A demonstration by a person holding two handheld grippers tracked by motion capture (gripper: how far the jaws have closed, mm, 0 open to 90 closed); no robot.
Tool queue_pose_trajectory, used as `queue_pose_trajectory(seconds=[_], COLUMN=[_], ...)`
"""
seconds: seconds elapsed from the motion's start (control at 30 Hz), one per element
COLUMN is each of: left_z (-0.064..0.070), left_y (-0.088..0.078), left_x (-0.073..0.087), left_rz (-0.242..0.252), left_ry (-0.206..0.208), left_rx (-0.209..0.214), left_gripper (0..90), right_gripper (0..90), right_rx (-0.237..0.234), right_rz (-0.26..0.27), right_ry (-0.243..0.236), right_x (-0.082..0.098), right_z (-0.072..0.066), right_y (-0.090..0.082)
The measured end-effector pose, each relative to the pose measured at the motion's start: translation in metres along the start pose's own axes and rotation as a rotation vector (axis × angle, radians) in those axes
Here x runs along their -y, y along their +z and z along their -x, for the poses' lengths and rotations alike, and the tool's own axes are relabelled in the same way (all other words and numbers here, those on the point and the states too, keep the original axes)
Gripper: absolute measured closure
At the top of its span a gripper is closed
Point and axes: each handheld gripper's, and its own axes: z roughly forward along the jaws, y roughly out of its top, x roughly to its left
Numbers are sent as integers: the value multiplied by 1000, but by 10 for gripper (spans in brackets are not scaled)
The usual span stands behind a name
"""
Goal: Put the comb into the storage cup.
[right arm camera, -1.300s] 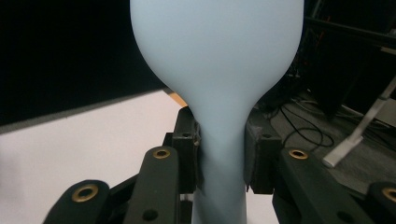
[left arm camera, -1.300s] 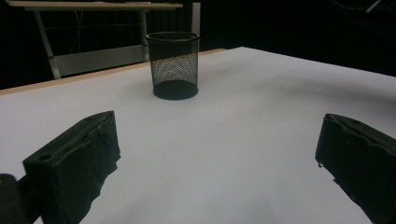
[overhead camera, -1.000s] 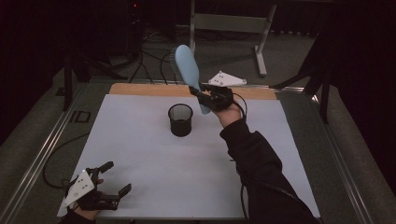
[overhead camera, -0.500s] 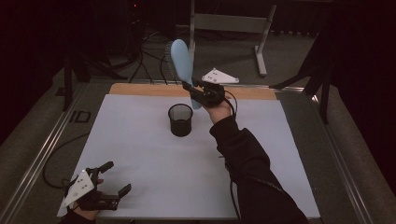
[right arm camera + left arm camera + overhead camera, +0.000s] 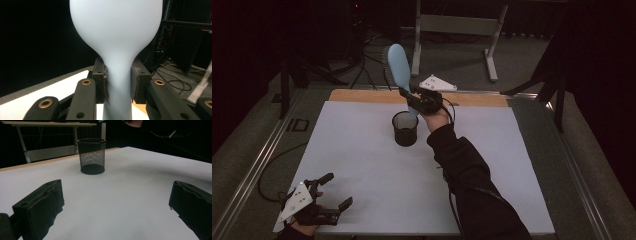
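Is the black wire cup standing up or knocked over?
Standing up. The black mesh cup sits on its flat base on the white table, open rim facing up.

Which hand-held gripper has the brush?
The right hand-held gripper, above the mesh cup, clamps the blue brush; the left hand-held gripper rests open.

Black two-jaw right gripper (image 5: 119, 82) with brass-ringed rivets along its linkage bars and grey worn pads. Matching black left gripper (image 5: 334, 192), pale grey three-cornered plate on top. Dark long sleeve (image 5: 472, 185) with a thin black cable.
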Motion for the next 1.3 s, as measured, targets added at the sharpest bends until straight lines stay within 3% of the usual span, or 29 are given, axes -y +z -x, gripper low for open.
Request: queue_pose_trajectory(seconds=[0.3, 0.7, 1.03, 1.3], left_z=[0, 0, 0, 0], left_y=[0, 0, 1, 1], left_x=[0, 0, 0, 0], left_rz=[2, 2, 3, 0], left_ry=[1, -2, -4, -5], left_rx=[3, 7, 9, 15], left_gripper=[0, 1, 0, 0], right_gripper=[705, 706, 705, 705], right_rx=[-18, -26, -24, -49], right_rz=[12, -8, -38, -74], right_ry=[37, 48, 54, 76], right_x=[16, 38, 51, 62], right_z=[1, 2, 5, 5], right_y=[11, 23, 28, 30])
